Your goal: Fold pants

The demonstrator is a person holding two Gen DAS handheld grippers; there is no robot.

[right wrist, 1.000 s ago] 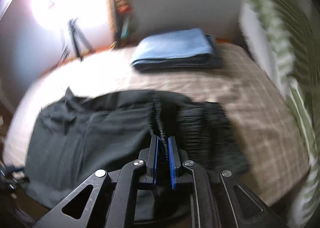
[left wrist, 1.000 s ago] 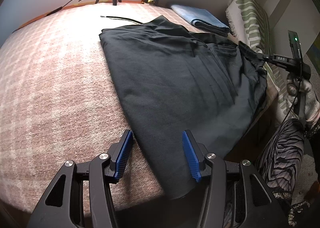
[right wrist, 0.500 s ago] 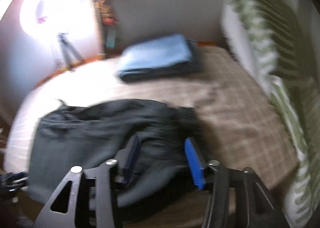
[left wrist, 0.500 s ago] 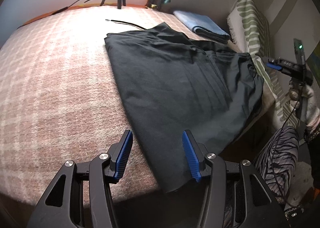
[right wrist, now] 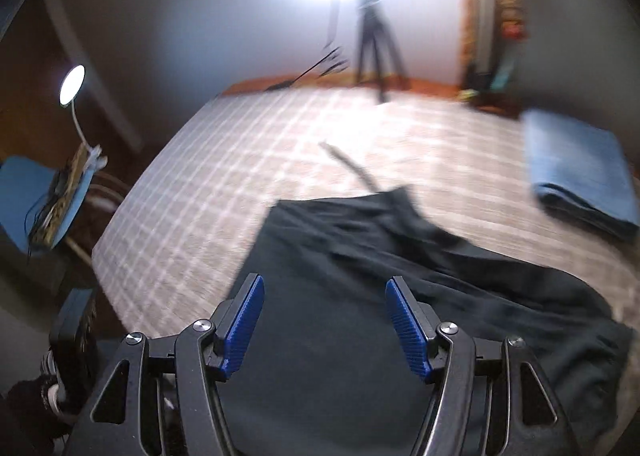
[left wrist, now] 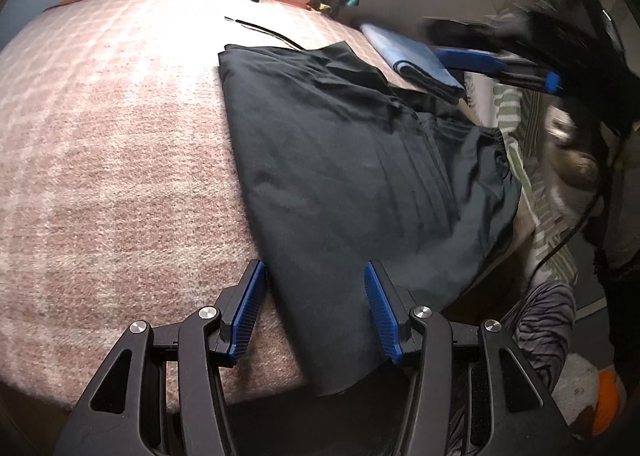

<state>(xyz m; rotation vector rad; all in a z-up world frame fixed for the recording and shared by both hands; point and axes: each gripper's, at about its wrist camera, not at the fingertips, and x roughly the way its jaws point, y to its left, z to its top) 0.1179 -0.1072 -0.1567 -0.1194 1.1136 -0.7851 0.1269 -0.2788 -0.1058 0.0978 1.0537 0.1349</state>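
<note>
Dark pants (left wrist: 352, 160) lie folded lengthwise on a pink checked bed cover (left wrist: 112, 144), their near end hanging over the bed's front edge. My left gripper (left wrist: 316, 296) hovers open above that near end, its blue pads apart and touching nothing. In the right wrist view the same pants (right wrist: 400, 296) spread below my right gripper (right wrist: 324, 316), whose jaws are opening with nothing pressed between them. In the left wrist view the right gripper shows as a blurred blue-tipped shape (left wrist: 496, 64) at the upper right.
A folded blue cloth (right wrist: 580, 172) lies on the bed to the right. A black cord (left wrist: 264, 30) rests behind the pants. A tripod (right wrist: 376, 40) with a bright lamp stands beyond the bed. A striped green cushion (left wrist: 516, 108) and a person's patterned trouser leg (left wrist: 540, 320) are at right.
My right gripper has let go of the pants' waistband, opened and swung left across the pants. The left gripper has stayed over the near end, still open.
</note>
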